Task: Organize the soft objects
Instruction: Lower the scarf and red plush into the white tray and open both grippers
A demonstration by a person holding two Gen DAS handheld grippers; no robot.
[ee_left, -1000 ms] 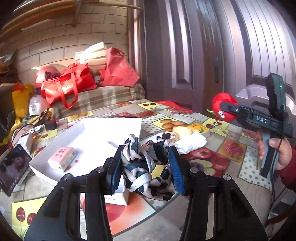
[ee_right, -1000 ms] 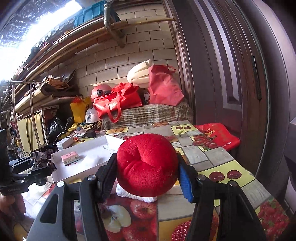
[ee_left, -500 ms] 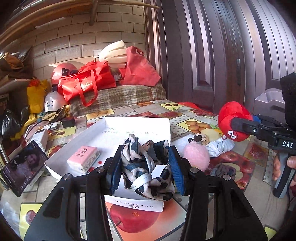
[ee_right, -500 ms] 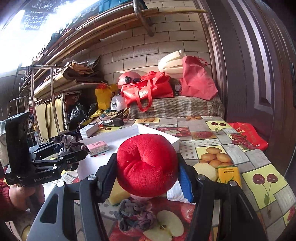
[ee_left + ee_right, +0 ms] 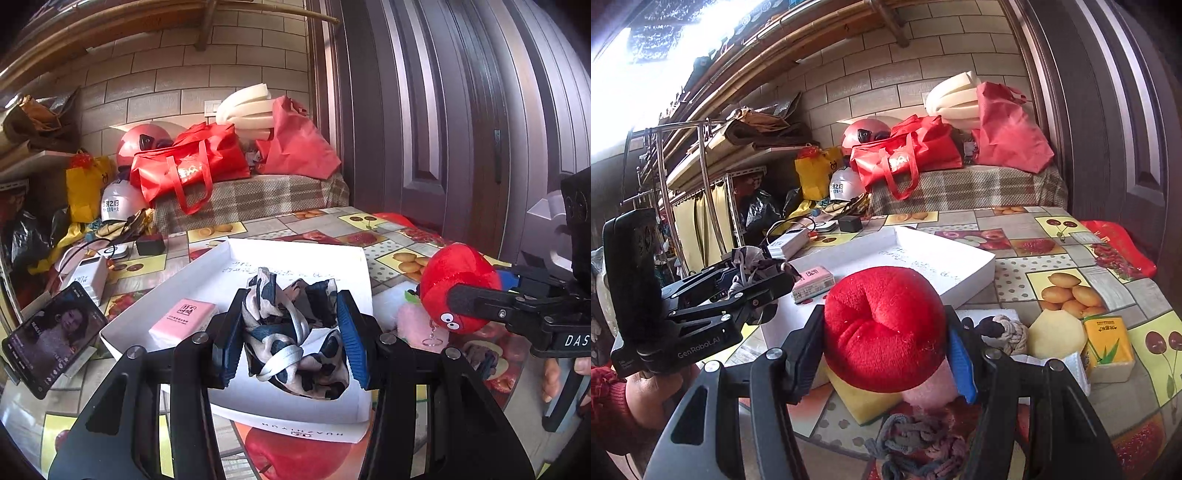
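Box [image 5: 354, 266] nearer now; scarf [image 5: 295, 332] clamped in left tool [image 5: 293, 338]

This looks like a lived-in home, in a cluttered entry or storage corner rather than a tidy room. The tabletop [image 5: 1027, 229] wears a household oilcloth printed with cherries, apples and strawberries. Behind it runs a tiled wall [image 5: 192, 77] and, to one side, a dark panelled door [image 5: 436, 110]. A plaid-covered bench [image 5: 967, 188] is piled with red shopping bags [image 5: 908, 151], a pink helmet [image 5: 864, 133], a white helmet [image 5: 118, 203] and folded foam [image 5: 953, 98]. A metal rack [image 5: 701, 162] holds cardboard and bundles under long poles. A phone [image 5: 51, 336] playing video, a power bank [image 5: 88, 277] and tissue packs [image 5: 1108, 343] lie about as everyday clutter.
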